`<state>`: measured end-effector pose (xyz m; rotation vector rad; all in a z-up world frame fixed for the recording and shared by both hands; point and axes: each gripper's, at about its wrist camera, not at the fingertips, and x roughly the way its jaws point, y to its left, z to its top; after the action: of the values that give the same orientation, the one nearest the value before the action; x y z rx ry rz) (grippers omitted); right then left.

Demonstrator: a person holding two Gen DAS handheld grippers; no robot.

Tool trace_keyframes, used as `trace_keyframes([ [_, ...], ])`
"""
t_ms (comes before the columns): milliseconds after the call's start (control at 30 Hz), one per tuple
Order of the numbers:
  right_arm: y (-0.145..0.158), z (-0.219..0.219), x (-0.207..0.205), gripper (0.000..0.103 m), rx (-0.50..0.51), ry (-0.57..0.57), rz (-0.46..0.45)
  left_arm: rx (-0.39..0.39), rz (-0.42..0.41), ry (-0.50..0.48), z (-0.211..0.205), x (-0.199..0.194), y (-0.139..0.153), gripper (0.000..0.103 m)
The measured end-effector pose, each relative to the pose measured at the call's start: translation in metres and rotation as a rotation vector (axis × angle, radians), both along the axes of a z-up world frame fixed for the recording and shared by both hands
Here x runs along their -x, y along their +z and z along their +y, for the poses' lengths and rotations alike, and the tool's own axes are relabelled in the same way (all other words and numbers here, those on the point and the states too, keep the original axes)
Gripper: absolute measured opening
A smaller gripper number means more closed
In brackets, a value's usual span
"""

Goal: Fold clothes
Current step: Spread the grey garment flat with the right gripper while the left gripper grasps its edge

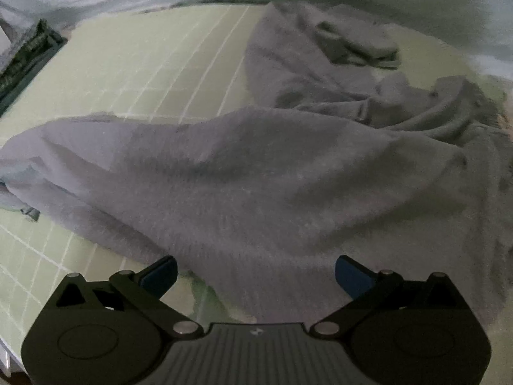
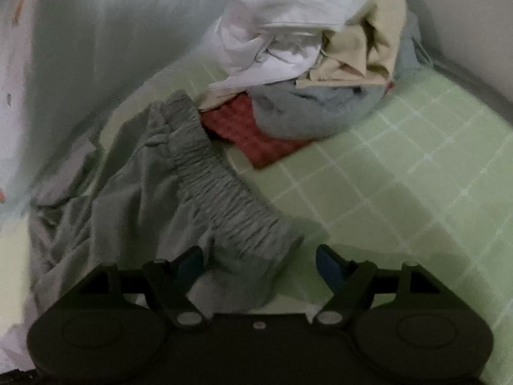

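A crumpled grey garment (image 1: 256, 176) lies spread over the green checked sheet (image 1: 144, 73) in the left wrist view. My left gripper (image 1: 256, 274) hovers just above its near edge, open, blue pads wide apart, nothing held. In the right wrist view the same grey garment (image 2: 154, 192) shows its gathered elastic waistband (image 2: 224, 199) running diagonally. My right gripper (image 2: 259, 261) is open with the waistband's near end lying between its two fingers, not clamped.
A pile of unfolded clothes sits at the back: white cloth (image 2: 282, 25), beige cloth (image 2: 362, 51), blue-grey cloth (image 2: 314, 112) and a red checked piece (image 2: 253, 134). Bare green sheet (image 2: 400, 173) stretches to the right. A dark patterned item (image 1: 25, 61) lies at the far left edge.
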<state>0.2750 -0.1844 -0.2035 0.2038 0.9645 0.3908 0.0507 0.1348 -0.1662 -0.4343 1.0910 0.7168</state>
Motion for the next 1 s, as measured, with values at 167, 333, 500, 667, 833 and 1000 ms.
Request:
trace_keyframes([
  [167, 0.001, -0.026, 0.018, 0.029, 0.054, -0.032, -0.029, -0.017, -0.021, 0.003, -0.021, 0.025, 0.012, 0.103],
  [333, 0.006, -0.048, 0.028, 0.010, 0.136, -0.048, -0.090, -0.034, -0.034, 0.039, -0.027, 0.050, 0.023, 0.103],
  [500, 0.011, -0.070, 0.038, 0.009, 0.217, -0.063, -0.151, -0.030, -0.022, 0.081, -0.023, 0.076, 0.026, 0.103],
  [667, 0.011, -0.086, 0.046, 0.015, 0.248, -0.103, -0.139, -0.044, -0.004, 0.125, -0.009, 0.105, 0.030, 0.103],
  [833, 0.019, -0.066, 0.068, 0.063, 0.277, -0.123, -0.159, -0.065, -0.013, 0.217, 0.013, 0.147, 0.034, 0.103],
  [1000, 0.031, -0.018, 0.097, 0.097, 0.238, -0.071, -0.197, -0.065, -0.042, 0.313, 0.053, 0.182, 0.031, 0.101],
])
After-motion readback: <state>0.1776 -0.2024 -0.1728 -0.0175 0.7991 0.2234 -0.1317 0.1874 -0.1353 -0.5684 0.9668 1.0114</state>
